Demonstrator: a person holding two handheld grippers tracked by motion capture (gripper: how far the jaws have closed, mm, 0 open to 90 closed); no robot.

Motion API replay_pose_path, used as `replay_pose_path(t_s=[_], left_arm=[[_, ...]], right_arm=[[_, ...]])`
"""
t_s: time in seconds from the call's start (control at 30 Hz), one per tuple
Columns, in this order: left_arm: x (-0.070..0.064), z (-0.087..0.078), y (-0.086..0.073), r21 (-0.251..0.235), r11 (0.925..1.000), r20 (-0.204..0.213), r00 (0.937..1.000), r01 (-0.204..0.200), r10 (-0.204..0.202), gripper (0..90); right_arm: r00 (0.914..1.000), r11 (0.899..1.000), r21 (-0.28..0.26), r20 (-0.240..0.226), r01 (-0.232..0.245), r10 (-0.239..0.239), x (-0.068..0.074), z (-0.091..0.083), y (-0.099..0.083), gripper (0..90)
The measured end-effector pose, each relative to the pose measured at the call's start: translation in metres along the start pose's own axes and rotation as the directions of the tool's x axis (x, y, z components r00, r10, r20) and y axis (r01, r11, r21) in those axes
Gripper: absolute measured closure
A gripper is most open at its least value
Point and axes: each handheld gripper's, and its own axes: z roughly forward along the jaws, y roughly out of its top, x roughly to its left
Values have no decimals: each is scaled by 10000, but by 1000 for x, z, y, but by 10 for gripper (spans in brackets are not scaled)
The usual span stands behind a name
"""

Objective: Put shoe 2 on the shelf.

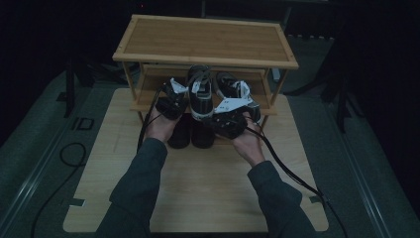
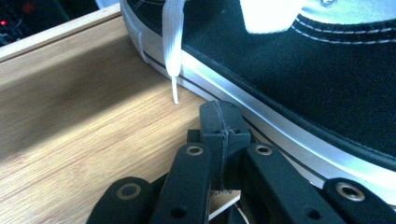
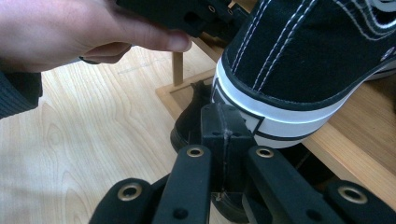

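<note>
- Black sneaker with white sole and white laces, standing on the middle shelf of a bamboo shoe rack, heel end toward the person.
- Left gripper pressed together, tips against the white sole band on the shoe's side, holding nothing.
- Right gripper pressed together too, tips at the white heel edge, holding nothing.
- Loose lace end hanging down to the shelf board.
- Second sneaker just beside, on the right.
- Dark shoes on the tabletop below the shelf.
- Left hand nearby over the table.
</note>
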Motion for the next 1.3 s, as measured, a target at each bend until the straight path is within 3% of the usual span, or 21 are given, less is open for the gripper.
replay_pose_path(t_s=[0.07,0.27,0.6,0.9,1.13,1.3], left_arm=[[3,-2,-2,108,9999,-275,9996,61,-58,900],[13,-5,-5,179,9994,-133,9995,299,-296,900],[10,-4,-5,158,9994,-320,9990,322,-317,900],[7,-4,-5,88,9994,-456,9985,323,-319,900],[7,-4,-5,115,9994,-493,9983,312,-306,900],[7,-4,-5,109,9995,-477,9984,313,-307,900]], right_arm=[[10000,10000,29,16,79,-79,-1,-1,0,900],[9999,9999,15,82,141,-141,-1,-3,0,900],[10000,9997,-240,-20,73,-74,2,3,1,900],[9993,9990,-277,40,362,-361,7,10,7,900],[9972,9975,-212,328,676,-668,10,14,7,900],[9970,9979,-215,491,617,-606,7,14,8,900]])
